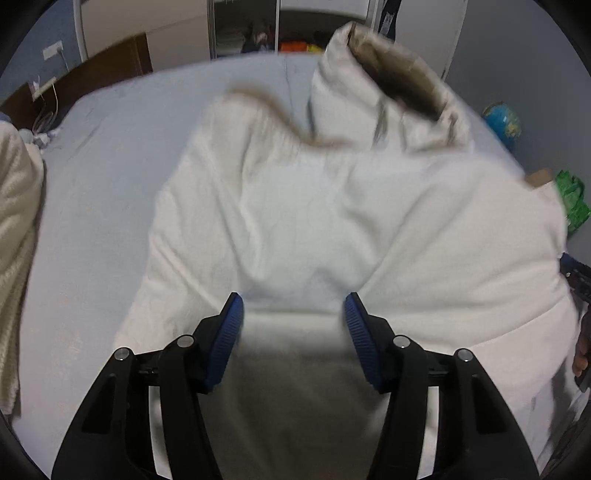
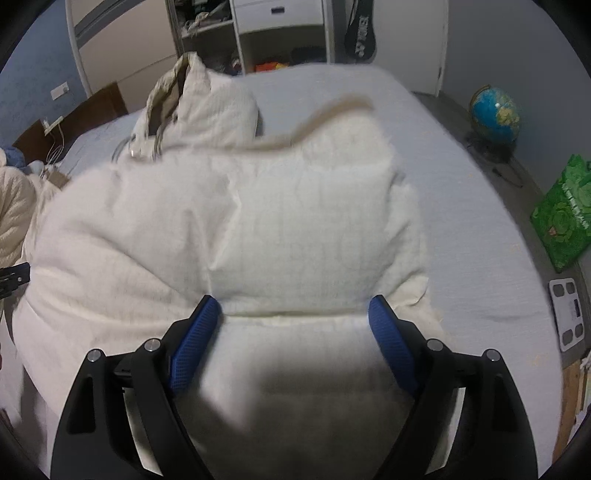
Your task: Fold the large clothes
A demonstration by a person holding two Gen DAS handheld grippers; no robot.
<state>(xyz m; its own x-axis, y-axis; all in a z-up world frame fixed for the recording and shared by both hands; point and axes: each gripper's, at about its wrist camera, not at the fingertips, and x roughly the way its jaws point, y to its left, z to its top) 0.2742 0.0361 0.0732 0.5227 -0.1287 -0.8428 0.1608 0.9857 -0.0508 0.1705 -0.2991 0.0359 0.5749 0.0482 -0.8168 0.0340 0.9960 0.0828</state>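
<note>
A large white puffy jacket [image 1: 332, 206] lies bunched on the pale blue bed [image 1: 92, 184], its hood [image 1: 391, 74] with beige lining standing up at the far side. My left gripper [image 1: 293, 308] is shut on a thick fold of the jacket's near edge, and creases fan out from its blue pads [image 1: 232, 332]. In the right wrist view the same jacket [image 2: 258, 206] fills the middle, with the hood [image 2: 184, 103] at the far left. My right gripper [image 2: 295, 310] stands wide, its pads pressing both sides of another padded fold at the near edge.
A cream knitted blanket [image 1: 14, 221] lies on the bed's left side. Right of the bed [image 2: 480, 221] on the floor are a globe [image 2: 495, 114], a green bag [image 2: 561, 214] and a white scale [image 2: 569, 314]. Wardrobe shelves [image 2: 280, 33] stand beyond the bed.
</note>
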